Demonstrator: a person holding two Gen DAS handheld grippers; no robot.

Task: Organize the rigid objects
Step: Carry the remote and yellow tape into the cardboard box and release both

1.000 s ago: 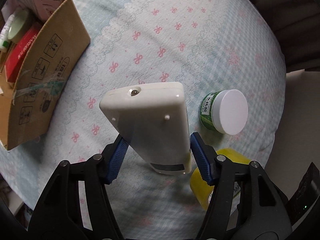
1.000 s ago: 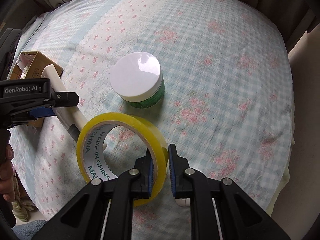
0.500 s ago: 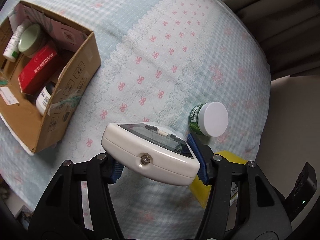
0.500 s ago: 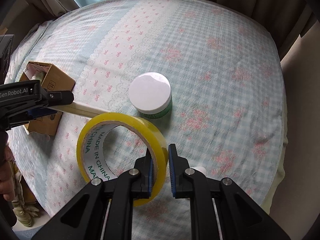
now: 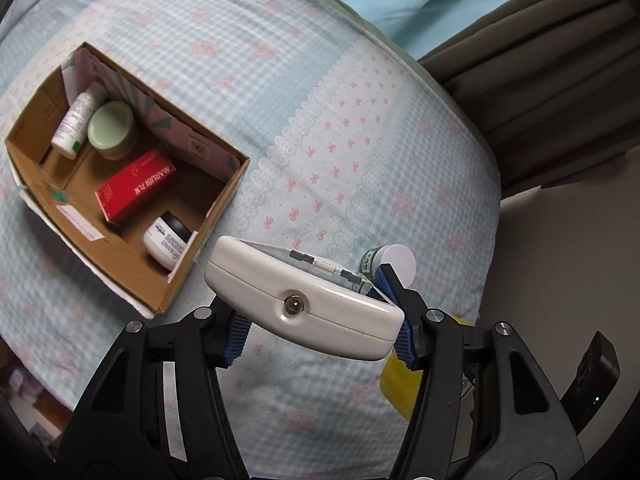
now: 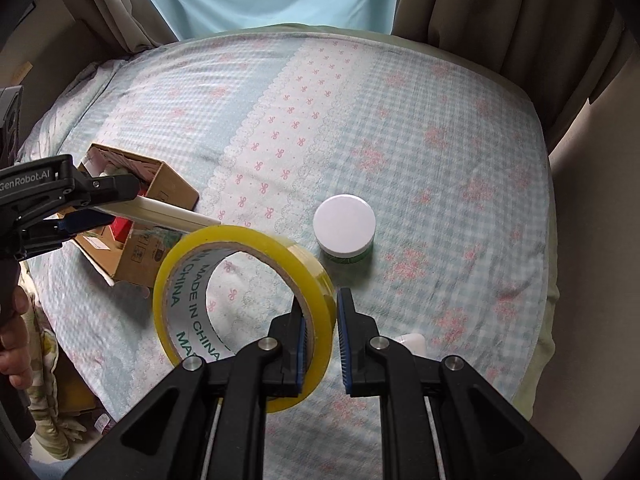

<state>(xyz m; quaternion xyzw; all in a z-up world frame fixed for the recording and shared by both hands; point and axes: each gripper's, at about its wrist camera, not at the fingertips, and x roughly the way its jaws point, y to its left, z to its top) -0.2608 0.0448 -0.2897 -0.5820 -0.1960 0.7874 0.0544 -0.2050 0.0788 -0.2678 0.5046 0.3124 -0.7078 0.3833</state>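
Left gripper [image 5: 320, 332] clamps a white device [image 5: 304, 300] across its width, both blue pads [image 5: 400, 320] pressed on its sides, round port facing the camera. Cardboard box [image 5: 192, 280] sits open at 10 o'clock on the checked cloth [image 5: 360, 120]. Inside: white bottle [image 5: 76, 124] and green-lidded jar [image 5: 112, 128] at the far corner, red box [image 5: 136, 186] in the middle, white jar [image 5: 166, 238] at the near corner. Green tub [image 5: 394, 262] with white lid at 3 o'clock, just behind the device. Yellow tape [image 5: 400, 388] partly hidden at 4 o'clock. Curtain [image 5: 540, 60] at 1 o'clock.
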